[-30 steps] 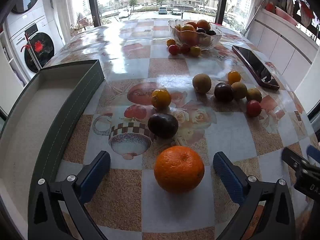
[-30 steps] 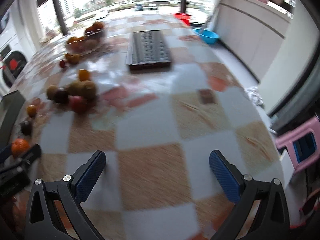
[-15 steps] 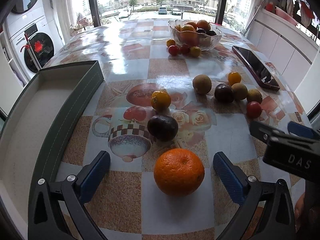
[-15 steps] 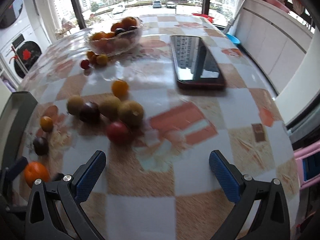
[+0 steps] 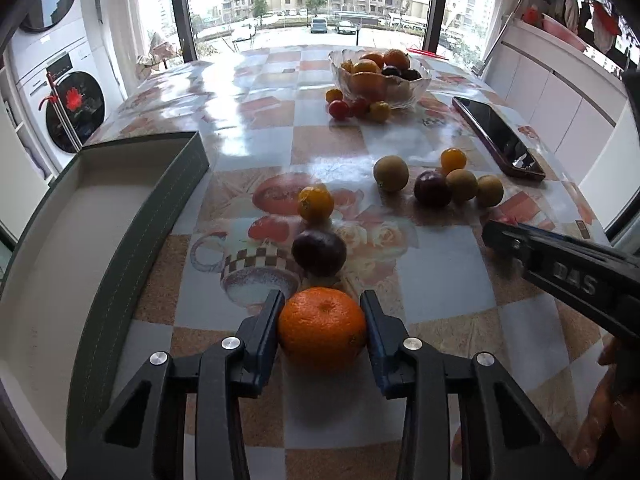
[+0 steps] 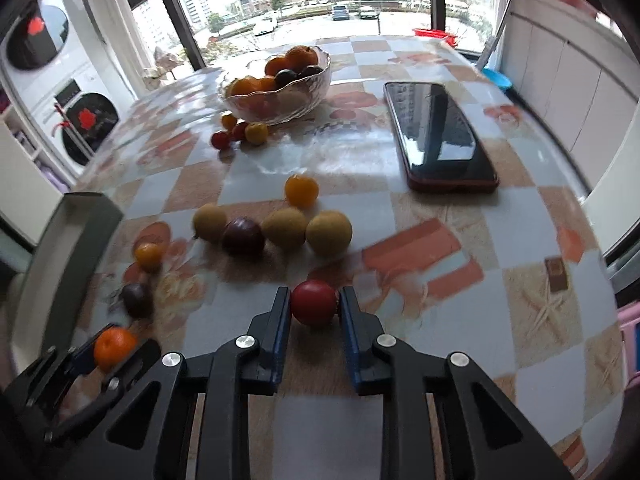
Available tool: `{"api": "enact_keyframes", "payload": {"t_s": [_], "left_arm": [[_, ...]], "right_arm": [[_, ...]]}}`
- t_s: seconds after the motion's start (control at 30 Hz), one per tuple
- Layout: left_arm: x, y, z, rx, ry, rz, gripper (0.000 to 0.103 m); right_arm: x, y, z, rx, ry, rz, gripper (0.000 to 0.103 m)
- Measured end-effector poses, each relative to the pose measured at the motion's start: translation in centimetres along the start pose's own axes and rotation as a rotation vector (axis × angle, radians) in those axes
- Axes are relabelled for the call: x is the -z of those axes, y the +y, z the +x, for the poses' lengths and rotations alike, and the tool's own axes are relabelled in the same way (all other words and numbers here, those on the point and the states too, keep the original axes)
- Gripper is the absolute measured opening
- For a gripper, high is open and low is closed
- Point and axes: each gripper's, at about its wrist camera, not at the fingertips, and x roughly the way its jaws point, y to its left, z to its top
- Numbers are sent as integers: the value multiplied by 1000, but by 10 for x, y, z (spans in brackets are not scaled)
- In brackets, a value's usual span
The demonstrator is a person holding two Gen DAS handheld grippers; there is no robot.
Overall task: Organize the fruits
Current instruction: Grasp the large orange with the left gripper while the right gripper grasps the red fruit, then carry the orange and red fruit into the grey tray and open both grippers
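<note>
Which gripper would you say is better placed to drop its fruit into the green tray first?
Left, probably: the left gripper is shut on the orange right beside the green tray; the right gripper, holding the red fruit, sits farther away.

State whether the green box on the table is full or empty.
Empty as far as visible: the green box shows only bare white lining, though its near end runs out of frame.

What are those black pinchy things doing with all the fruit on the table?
A person is sorting fruit with a gripper in each hand. The left gripper is closed around the big orange on the table. The right gripper is squeezing a small red fruit. A green box sits open on the left with nothing visible in it. More fruit lies loose on the table, and a glass bowl at the far end holds some too.
</note>
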Motion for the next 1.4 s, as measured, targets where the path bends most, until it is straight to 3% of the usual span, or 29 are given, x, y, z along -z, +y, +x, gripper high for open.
{"api": "enact_keyframes", "payload": {"t_s": [0.17,0.4,0.67,1.0,1.3,1.4], "left_arm": [[8,15,-11,41,23,-22,40],[17,49,-49,55,-32,-57,40],[17,106,-85,-50,-136,-101,40],[34,194,-68,-199,-91,-246,40],[42,228,-48,-214,-39,-293,40],[43,229,-44,-217,-31,-300,41]], "right_arm": [[17,3,-17,-35,-1,-26,26],[23,30,-32,-78,0,-76,26],[23,91,-37,-137,18,-167,27],[19,195,-27,-262,55,-306,26],[26,260,-7,-304,107,-401,27],[29,266,0,-294,132,-417,41]]}}
